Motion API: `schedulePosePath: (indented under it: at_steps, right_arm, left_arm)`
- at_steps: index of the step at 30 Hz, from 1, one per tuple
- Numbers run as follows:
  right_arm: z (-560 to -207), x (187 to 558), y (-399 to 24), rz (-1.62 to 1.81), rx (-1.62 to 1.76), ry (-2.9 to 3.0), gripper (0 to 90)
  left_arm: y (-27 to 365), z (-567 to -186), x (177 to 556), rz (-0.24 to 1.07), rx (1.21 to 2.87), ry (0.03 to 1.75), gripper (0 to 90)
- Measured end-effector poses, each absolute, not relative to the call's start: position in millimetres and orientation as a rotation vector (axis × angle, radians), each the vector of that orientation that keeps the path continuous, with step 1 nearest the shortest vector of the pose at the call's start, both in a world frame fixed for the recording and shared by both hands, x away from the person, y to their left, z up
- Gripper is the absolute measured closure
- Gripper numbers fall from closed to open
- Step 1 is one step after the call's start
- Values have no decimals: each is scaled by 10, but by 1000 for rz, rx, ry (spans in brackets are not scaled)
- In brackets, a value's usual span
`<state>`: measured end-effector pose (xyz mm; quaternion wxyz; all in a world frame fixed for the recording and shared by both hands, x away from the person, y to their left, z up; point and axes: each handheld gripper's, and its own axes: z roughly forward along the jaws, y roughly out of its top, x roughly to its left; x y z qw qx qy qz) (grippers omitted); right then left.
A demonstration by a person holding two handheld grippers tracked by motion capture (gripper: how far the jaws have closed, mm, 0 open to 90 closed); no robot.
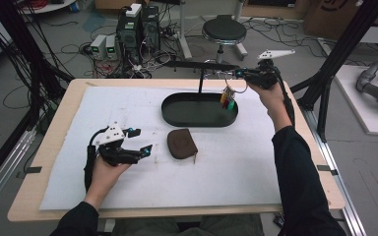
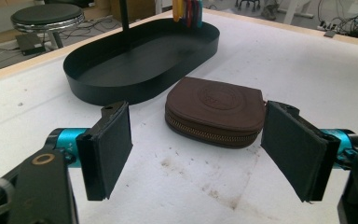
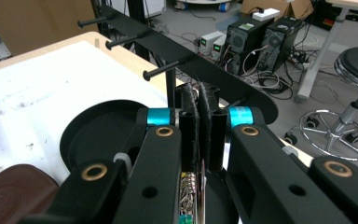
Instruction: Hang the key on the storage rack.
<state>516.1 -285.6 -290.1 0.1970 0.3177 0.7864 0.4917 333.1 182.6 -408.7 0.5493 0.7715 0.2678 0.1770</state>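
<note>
Keys: a bunch on a ring point(image 1: 229, 96), pinched in my right claw point(image 1: 240, 74) and dangling straight below it, over the far right end of the tray point(image 1: 177, 118).
Right claw: jaws pressed together on the key ring; in the right gripper view the ring and keys point(image 3: 189, 191) show just under my shut pads point(image 3: 189, 122), though how much of the ring sits between them I cannot quite make out.
Rack: a black bar with pegs point(image 3: 161, 70) on a post rising out of the tray, lying just ahead of and level with my right claw.
Key relation: the pegs point sideways across my line of reach and the bar's long axis runs away to my left, so I judge the ring must come at a peg tip end-on and slip along it.
Nearer hand: my right, by far; it already hangs beside the bar.
Left claw: jaws point(image 2: 109, 149) wide apart, holding nothing, low over the table.
Pouch: brown, zipped point(image 2: 216, 112), lying just ahead of the left claw, between its open jaws and the tray point(image 2: 102, 86).
</note>
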Motion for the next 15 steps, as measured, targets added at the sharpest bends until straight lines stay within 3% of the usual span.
schedulePosePath:
  at_steps: [15]
  right_arm:
    - [-2954, 5223, -2883, 1363, 944, 2177, 878]
  left_arm:
    - [1830, -4081, 3329, 430, 1823, 637, 243]
